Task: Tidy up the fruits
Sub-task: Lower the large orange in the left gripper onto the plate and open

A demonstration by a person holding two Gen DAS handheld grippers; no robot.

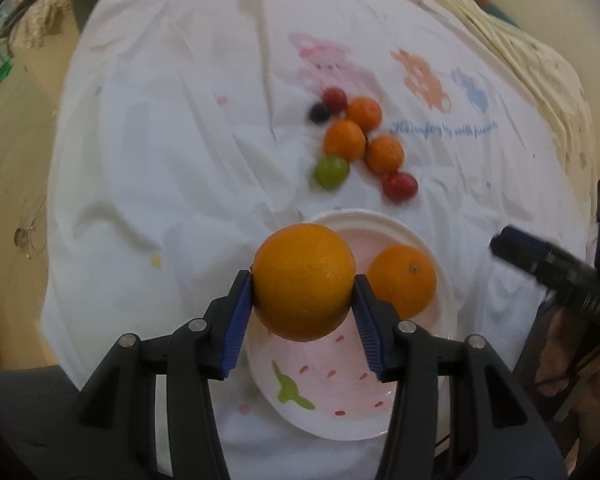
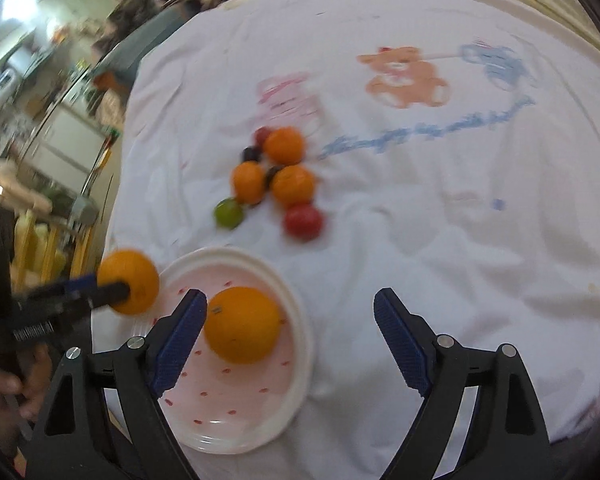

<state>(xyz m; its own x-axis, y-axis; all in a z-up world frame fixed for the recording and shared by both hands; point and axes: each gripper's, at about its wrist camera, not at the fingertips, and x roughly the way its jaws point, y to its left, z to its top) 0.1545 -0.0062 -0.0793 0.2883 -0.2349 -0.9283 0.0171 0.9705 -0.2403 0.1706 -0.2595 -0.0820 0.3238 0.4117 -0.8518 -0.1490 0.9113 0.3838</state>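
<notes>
My left gripper (image 1: 304, 284) is shut on a large orange (image 1: 303, 280) and holds it above the pink strawberry-pattern plate (image 1: 340, 396). A second orange (image 1: 403, 280) lies in the plate. Beyond the plate lies a cluster of three small oranges (image 1: 345, 139), a green fruit (image 1: 331, 173), red fruits (image 1: 399, 186) and a dark fruit (image 1: 319, 112). My right gripper (image 2: 290, 308) is open and empty, low over the plate (image 2: 260, 424) and the orange in it (image 2: 242, 324). The left gripper with its held orange (image 2: 130, 288) shows at the left of the right wrist view.
A white cloth with printed bears (image 2: 404, 76) covers the table. The right gripper shows at the right edge of the left wrist view (image 1: 540, 264). Room clutter and shelves (image 2: 40, 120) lie beyond the table's left edge.
</notes>
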